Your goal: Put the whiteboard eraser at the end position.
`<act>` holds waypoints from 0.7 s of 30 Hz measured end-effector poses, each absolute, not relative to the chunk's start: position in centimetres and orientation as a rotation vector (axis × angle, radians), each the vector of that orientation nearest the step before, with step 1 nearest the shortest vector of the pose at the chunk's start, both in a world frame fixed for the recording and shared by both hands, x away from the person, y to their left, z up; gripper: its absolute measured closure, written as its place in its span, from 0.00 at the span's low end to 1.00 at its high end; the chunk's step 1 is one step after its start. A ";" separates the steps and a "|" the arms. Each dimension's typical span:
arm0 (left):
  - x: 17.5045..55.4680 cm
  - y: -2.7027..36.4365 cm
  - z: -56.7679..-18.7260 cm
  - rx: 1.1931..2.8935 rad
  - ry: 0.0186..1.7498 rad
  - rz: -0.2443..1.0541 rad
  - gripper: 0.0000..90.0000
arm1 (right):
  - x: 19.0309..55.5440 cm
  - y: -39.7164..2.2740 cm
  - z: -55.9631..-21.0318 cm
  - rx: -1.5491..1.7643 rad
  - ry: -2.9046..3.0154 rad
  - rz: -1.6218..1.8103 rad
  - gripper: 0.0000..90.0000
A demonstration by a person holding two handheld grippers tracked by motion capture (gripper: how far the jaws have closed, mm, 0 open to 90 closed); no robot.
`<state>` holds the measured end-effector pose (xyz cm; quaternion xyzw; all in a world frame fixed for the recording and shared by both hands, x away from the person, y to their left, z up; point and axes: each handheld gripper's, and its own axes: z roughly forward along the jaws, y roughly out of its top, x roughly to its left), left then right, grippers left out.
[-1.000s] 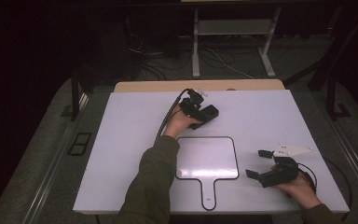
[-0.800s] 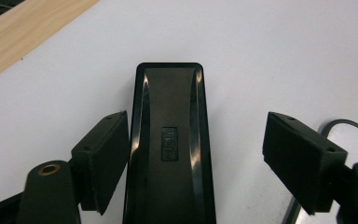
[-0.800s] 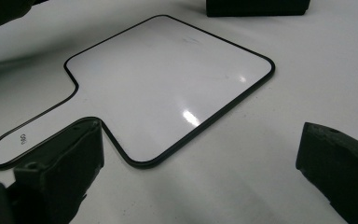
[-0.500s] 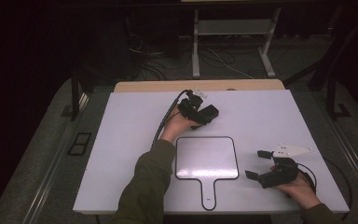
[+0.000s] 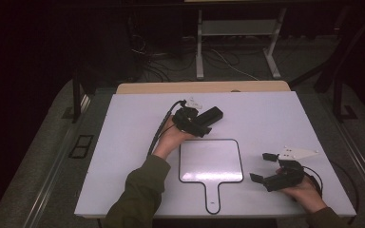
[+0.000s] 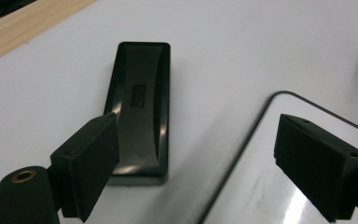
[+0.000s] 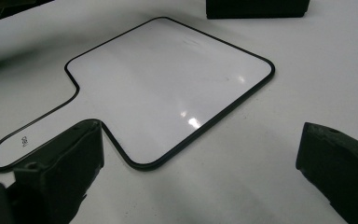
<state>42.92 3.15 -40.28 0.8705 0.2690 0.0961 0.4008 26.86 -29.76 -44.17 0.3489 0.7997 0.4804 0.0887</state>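
A black oblong eraser (image 6: 140,112) lies flat on the white table, also visible as the eraser (image 5: 210,115) in the high view. My left gripper (image 6: 205,163) stands open just short of it. Its left jaw overlaps the eraser's near end and its right jaw hangs over the whiteboard's corner. From above, the left gripper (image 5: 203,123) sits at the board's far edge. A paddle-shaped whiteboard (image 5: 210,160) with a black rim and a short handle lies mid-table. My right gripper (image 7: 205,172) is open and empty, facing the whiteboard (image 7: 168,88) from beside its handle. In the high view the right gripper (image 5: 261,166) sits to the board's right.
The white table top (image 5: 123,156) rests on a wooden one whose strip (image 5: 199,87) shows at the far edge. Cables trail from both grippers. A metal stand (image 5: 237,42) and loose wires lie on the dark floor beyond.
Hardly anything differs; both hands and grippers hold almost the same places, and the eraser and whiteboard have not moved.
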 end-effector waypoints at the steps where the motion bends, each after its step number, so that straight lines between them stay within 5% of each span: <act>1: 42.6 3.4 -40.2 2.203 0.677 0.249 0.13 | 26.9 -29.8 -44.2 1.039 2.380 1.434 0.00; 12: 39.5 5.3 -40.4 2.163 0.706 0.305 0.00 | 26.9 -29.7 -44.2 1.031 2.382 1.423 0.00; 21: 37.4 6.9 -40.1 2.103 0.693 0.299 0.00 | 26.7 -29.6 -44.1 1.030 2.378 1.423 0.00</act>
